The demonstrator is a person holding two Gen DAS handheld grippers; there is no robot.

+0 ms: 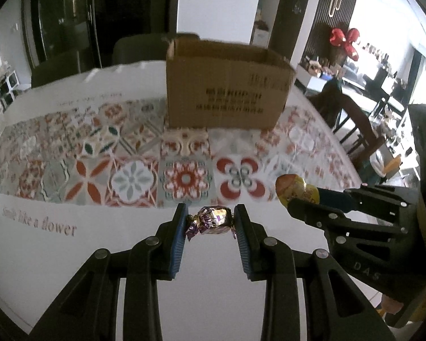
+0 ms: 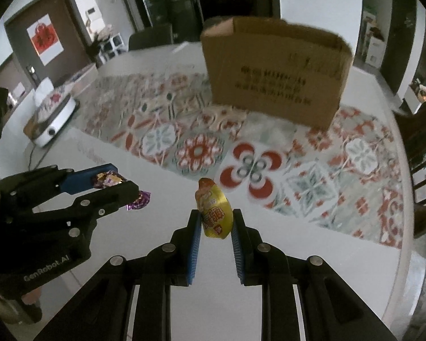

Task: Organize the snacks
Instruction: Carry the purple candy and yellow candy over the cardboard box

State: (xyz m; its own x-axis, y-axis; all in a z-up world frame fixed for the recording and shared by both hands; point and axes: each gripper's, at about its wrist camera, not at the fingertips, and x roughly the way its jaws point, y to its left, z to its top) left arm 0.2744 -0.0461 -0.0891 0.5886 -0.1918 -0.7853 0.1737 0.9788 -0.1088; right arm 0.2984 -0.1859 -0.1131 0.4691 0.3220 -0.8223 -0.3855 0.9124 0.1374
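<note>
1. Far left, right wrist view: a white appliance (image 2: 55,119) sits at the tabletop (image 2: 269,270) edge, well apart from the action, not part of the sort.
2. Left gripper (image 1: 210,221) is closed down on a purple foil candy (image 1: 213,220), pads pinching the twisted wrapper ends so the body hangs between them, clear of the tabletop (a light end-grip, likely fine for something this small).
3. Centre: a patterned tile runner (image 1: 184,176) crosses the tabletop; nothing loose shows on it.
4. Behind the runner stands an open cardboard box (image 1: 227,93), flaps up, upright, and both grippers face it, so it is probably the drop target for the snacks.
5. Right gripper (image 2: 214,223) is squeezed almost fully together on a yellow snack packet (image 2: 214,213), gripped at its lower end so most of it sticks up and forward past the pads, off the tabletop.
6. Both items are held just beside each other, near the front edge, box well ahead.
7. Judgement: pick done, carry to box pending; the packet's overhang could catch the box's near wall.
8. Far right: dark chair (image 2: 423,142) by the tabletop edge.
</note>
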